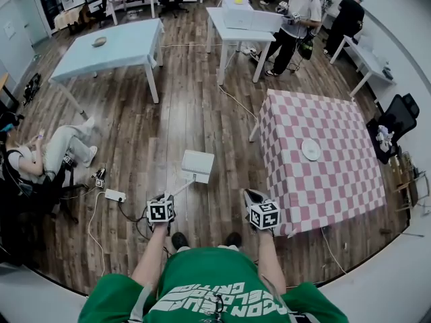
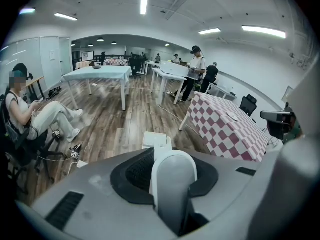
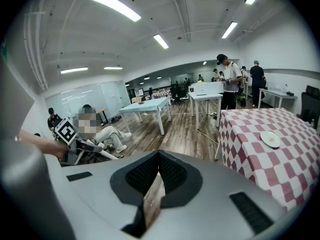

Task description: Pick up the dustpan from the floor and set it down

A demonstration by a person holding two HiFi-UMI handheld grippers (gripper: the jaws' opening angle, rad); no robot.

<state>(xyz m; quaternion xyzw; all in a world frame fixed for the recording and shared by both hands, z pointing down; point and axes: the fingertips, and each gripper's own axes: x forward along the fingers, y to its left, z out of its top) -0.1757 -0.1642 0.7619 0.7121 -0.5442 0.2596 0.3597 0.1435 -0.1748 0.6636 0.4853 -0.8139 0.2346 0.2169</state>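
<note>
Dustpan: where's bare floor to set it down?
Bare floor ahead of the dustpan, between the blue table and checkered table. Crowded left: power strip, cables, seated person.

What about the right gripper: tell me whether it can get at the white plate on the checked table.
Probably yes. The right gripper is empty, jaws shut, beside the checked table; the plate lies alone there, with nothing between.
</note>
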